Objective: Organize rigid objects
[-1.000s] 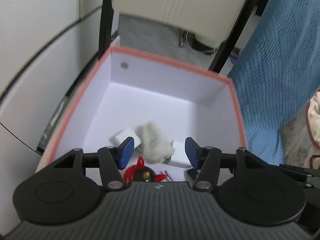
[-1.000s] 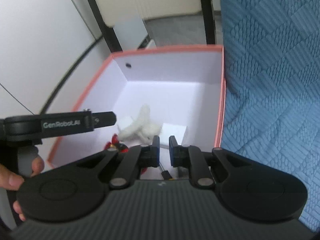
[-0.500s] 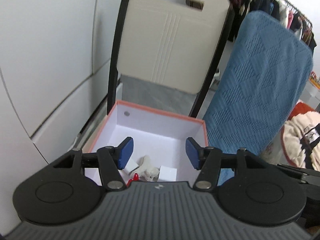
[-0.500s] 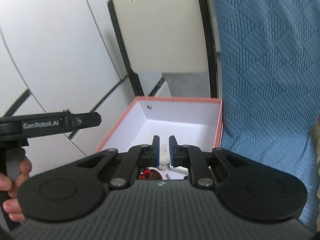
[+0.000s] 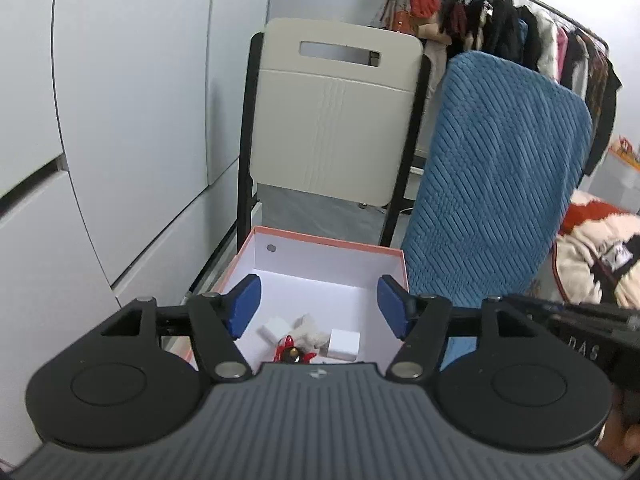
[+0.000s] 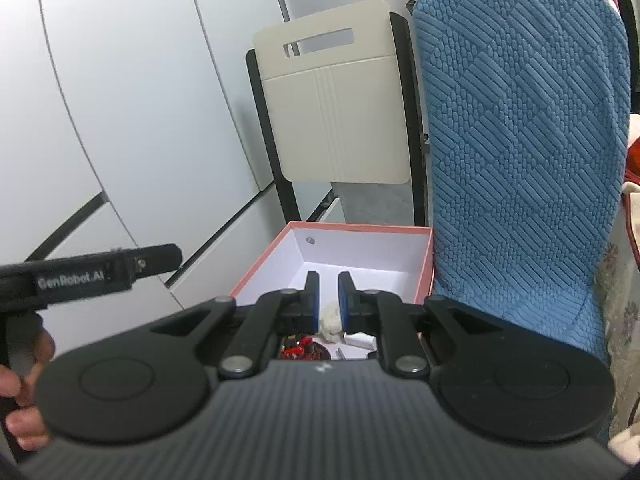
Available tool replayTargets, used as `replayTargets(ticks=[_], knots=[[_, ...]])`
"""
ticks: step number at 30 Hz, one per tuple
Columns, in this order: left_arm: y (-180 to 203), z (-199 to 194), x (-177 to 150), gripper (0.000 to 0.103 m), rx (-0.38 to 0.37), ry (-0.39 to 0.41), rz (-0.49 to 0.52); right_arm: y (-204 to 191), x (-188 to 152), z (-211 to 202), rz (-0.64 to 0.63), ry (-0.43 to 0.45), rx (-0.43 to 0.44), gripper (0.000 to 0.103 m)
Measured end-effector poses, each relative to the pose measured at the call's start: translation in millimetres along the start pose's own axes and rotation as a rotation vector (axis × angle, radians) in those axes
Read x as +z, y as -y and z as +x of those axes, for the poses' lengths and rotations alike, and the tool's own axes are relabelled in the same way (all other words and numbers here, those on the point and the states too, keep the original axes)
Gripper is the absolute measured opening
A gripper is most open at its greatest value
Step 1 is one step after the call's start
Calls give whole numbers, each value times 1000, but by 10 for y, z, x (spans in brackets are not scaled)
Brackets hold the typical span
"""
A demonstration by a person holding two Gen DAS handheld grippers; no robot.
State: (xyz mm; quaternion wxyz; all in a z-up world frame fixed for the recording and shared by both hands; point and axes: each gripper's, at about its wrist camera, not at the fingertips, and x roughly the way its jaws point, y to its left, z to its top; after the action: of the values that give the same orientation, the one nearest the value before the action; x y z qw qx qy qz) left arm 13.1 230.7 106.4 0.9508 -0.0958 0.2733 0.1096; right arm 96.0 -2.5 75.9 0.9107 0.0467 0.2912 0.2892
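The open pink-rimmed white cardboard box (image 5: 362, 248), holding small white blocks (image 5: 345, 343) and a red-and-black toy (image 5: 291, 354), lies below and ahead of both tools: the empty left gripper (image 5: 319, 306) is opening, the right gripper (image 6: 328, 300) is pinched nearly closed on nothing.

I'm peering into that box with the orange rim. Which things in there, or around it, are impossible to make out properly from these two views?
- Red and black toy: left wrist view, its lower part cut off by the left gripper body, too small to identify.
- Box near end: right wrist view, hidden behind the shut right gripper.
- White block: right wrist view, mostly hidden by a finger.
- Fluffy white thing: too small to identify.
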Motion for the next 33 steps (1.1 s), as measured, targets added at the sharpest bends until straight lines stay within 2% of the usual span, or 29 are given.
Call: replayTargets(ticks=[9,11,14,16,18,20,28,33], knots=[[80,-206,-372,88,-43,-16,-26,79,-274,-328,-19,29,-39,14],[72,-215,-450,92,-44,-20,-39,126,-356,-391,-14,32,-43,19],[64,-226,-574,96,-44,-16,-56,192,-456,-453,-14,49,-40,37],[87,-205,-661,98,-44,-24,-53,229,-532,-464,-20,56,-74,57],[93,-185,-740,100,-31,-30,-47,268,-593,-457,-22,61,-79,72],[91,-157,-809,100,-11,-30,-46,303,-668,-442,-35,59,-63,81],[120,-37,-966,101,23,-44,-65,380,-812,-370,-31,24,-73,83],[133,15,-1029,101,5,-63,-50,406,-866,-302,-33,-3,-92,83]])
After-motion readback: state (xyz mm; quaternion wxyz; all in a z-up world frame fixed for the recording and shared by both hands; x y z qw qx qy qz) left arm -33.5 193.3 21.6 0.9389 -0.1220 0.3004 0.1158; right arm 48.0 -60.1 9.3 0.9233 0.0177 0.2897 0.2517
